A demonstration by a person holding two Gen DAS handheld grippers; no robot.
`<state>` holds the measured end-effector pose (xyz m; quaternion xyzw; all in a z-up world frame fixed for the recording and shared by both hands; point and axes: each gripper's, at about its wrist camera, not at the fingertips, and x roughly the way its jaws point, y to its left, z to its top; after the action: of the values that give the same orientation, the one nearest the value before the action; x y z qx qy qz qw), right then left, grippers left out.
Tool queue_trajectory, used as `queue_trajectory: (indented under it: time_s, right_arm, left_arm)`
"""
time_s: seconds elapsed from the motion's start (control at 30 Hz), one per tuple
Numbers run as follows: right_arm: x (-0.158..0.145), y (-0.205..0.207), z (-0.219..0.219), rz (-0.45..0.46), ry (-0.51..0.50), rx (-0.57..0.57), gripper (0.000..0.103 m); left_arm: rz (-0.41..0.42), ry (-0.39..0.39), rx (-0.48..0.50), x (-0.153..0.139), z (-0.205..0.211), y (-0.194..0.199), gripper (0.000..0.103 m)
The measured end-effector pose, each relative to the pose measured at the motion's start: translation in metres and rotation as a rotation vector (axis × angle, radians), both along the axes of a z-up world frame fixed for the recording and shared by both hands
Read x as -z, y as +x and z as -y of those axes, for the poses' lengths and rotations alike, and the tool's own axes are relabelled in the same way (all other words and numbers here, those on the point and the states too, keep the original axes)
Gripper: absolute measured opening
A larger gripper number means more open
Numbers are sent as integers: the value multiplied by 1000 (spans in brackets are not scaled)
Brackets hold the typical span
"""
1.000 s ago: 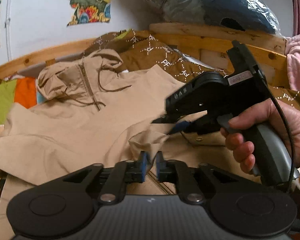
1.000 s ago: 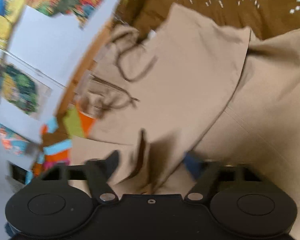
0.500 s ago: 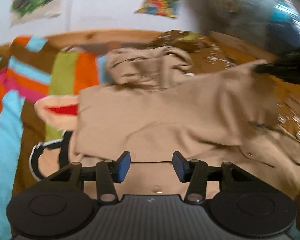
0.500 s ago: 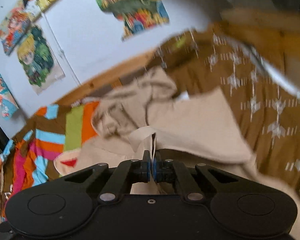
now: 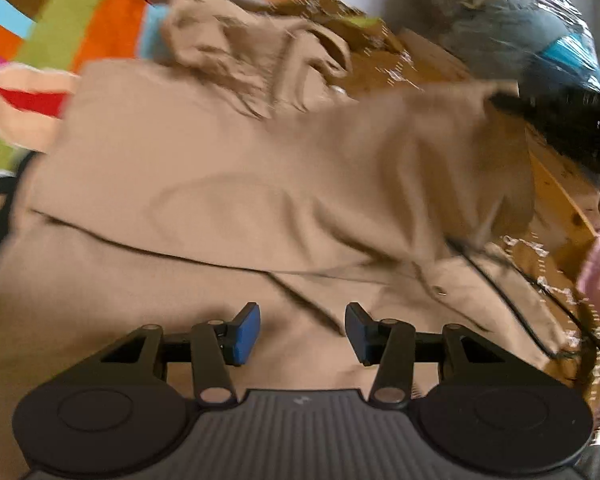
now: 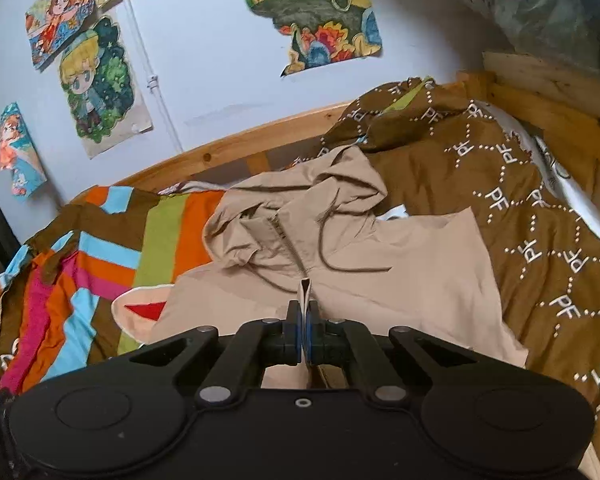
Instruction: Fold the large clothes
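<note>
A large beige hooded jacket (image 5: 236,200) (image 6: 400,264) lies spread on the bed, hood toward the wall, drawstrings loose. My left gripper (image 5: 302,330) hovers open over its lower body, blue pads apart with only cloth below them. My right gripper (image 6: 303,332) is shut on a thin fold of the jacket's beige cloth (image 6: 305,292), which sticks up between the pads. In the left wrist view the right gripper's black body (image 5: 560,120) holds the lifted cloth at the upper right, and the fabric drapes down from it.
A striped, multicoloured blanket (image 6: 84,264) covers the bed's left side. A brown patterned quilt (image 6: 520,208) lies to the right. A wooden bed frame (image 6: 220,152) runs along the wall with pictures. Bagged bedding (image 5: 512,12) sits on the headboard. A black cable (image 5: 512,280) crosses the jacket.
My left gripper let go of the jacket cloth, opened and swung left over the jacket. My right gripper closed on a fold of cloth and rose with it.
</note>
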<state>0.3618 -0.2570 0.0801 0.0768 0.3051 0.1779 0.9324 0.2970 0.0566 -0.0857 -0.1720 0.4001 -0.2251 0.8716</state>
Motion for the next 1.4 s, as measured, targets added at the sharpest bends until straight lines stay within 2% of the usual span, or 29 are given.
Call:
queue_trajectory:
  time_s: [0.1,0.17,0.2,0.23,0.27,0.33,0.47,0.63,0.67,0.8,0.9,0.97,1.0,1.03,1.1,1.17,1.2,1.23,1.27,1.37,1.4]
  right_arm:
    - [-13,3,4,38,22,-8,0]
    - [-24,7,2,61,15,-27,0]
    - [-29,9,0,66,9,-35,0]
    - [-33,11,-3,71,-2,-44,0]
    - [-37,13,-5,78,-13,-53,0]
    - [-43,16,-7,91,-32,-65,0]
    - [-51,17,-9,108,-45,-78,0]
    - [-63,14,-8,129,-17,-75,0]
    - [-65,14,-7,130,-11,-69,0]
    - [-57,14,0,103,-7,-27,0]
    - [-37,18,5,50,-44,9,0]
    - [-16,23,10,17,-88,47,0]
    - [-6,25,14,1,-94,64,0]
    - [9,28,16,-12,-117,83,0]
    - [35,32,16,-11,-207,105,0]
    - [57,33,16,-7,-285,131,7]
    - [66,31,16,-1,-308,149,20]
    - [72,28,18,8,-317,162,27]
    - [76,22,18,20,-318,164,29]
    - [86,0,10,75,-343,109,40]
    - [90,-6,5,93,-359,79,49]
  left_arm:
    - [-54,-36,23,11,19,17,52]
    - [-86,-44,6,16,27,28,49]
    - [-105,-49,-12,18,30,33,38]
    - [-127,-51,-39,20,31,38,21]
    - [-145,-48,-58,21,32,39,18]
    - [-141,-67,-97,18,28,37,4]
    - [-132,17,-93,-11,13,27,1]
    - [-126,168,-64,-46,-27,11,1]
    - [-160,195,-78,-46,-38,8,1]
    - [-209,196,-136,-28,-61,0,2]
    - [-214,194,-166,-12,-67,-3,5]
    - [-200,225,-166,-11,-62,-3,14]
    - [-188,247,-178,-15,-58,-4,24]
    - [-170,274,-190,-20,-56,-7,41]
    - [-133,316,-197,-29,-57,-15,59]
    - [-99,341,-233,-36,-59,-20,63]
    - [-90,344,-253,-38,-63,-23,64]
    - [-77,341,-281,-40,-66,-23,65]
    - [-56,337,-318,-43,-68,-21,66]
    - [10,371,-397,-44,-67,-6,71]
    - [32,390,-414,-42,-66,3,71]
